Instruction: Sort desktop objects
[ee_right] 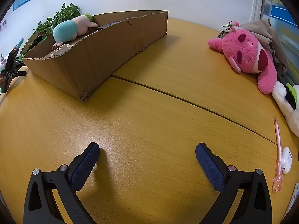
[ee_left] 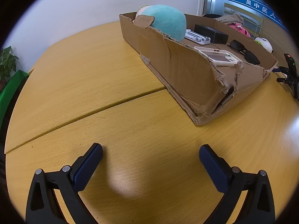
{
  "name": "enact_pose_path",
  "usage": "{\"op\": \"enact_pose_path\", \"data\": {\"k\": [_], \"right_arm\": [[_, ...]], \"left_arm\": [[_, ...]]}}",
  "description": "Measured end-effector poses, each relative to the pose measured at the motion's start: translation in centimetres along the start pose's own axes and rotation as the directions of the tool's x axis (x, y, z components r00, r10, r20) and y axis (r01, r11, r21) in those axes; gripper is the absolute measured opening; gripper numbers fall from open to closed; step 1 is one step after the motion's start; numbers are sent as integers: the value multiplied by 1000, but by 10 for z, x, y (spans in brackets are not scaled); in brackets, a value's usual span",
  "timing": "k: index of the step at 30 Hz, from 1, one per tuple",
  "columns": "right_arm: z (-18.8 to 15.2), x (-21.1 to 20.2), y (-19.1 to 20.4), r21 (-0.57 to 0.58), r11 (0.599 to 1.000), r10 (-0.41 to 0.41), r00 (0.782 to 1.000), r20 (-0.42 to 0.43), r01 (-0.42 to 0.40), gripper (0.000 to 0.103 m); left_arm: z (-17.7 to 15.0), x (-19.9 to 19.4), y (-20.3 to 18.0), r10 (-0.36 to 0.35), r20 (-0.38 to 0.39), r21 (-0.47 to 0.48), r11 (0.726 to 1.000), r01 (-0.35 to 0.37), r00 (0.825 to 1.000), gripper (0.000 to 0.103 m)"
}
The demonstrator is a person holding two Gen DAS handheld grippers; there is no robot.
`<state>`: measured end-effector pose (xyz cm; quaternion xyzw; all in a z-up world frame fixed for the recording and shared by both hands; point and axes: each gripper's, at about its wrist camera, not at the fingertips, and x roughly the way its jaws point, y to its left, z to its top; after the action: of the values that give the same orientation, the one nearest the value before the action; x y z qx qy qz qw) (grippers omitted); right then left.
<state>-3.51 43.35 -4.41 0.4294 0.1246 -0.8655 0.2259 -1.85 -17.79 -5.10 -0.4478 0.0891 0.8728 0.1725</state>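
Observation:
A torn cardboard box [ee_left: 186,69] stands on the wooden table; it also shows in the right wrist view [ee_right: 104,52]. In it lie a teal plush [ee_left: 168,20], a black case [ee_left: 211,32], a white device [ee_left: 218,56] and sunglasses [ee_left: 244,52]. A pink plush [ee_right: 250,54], a white plush [ee_right: 287,102], a pink pen [ee_right: 278,153] and a white earbud case [ee_right: 286,160] lie on the table at the right. My left gripper [ee_left: 150,154] and my right gripper [ee_right: 147,153] are both open and empty above the table.
A black tripod stand [ee_left: 290,74] is beside the box's far end. A potted plant [ee_right: 59,18] stands behind the box. A beige cloth [ee_right: 271,35] lies behind the pink plush. A seam [ee_right: 186,100] runs across the table.

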Motion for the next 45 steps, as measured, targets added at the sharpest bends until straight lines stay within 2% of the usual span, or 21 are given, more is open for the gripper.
{"op": "enact_pose_path", "data": {"k": [45], "right_arm": [[-2,1,-3,-2,1000,4,1000,0,-4,103]], "left_arm": [[1,-2,1,0,2,0,1000,0,1000,103]]}}
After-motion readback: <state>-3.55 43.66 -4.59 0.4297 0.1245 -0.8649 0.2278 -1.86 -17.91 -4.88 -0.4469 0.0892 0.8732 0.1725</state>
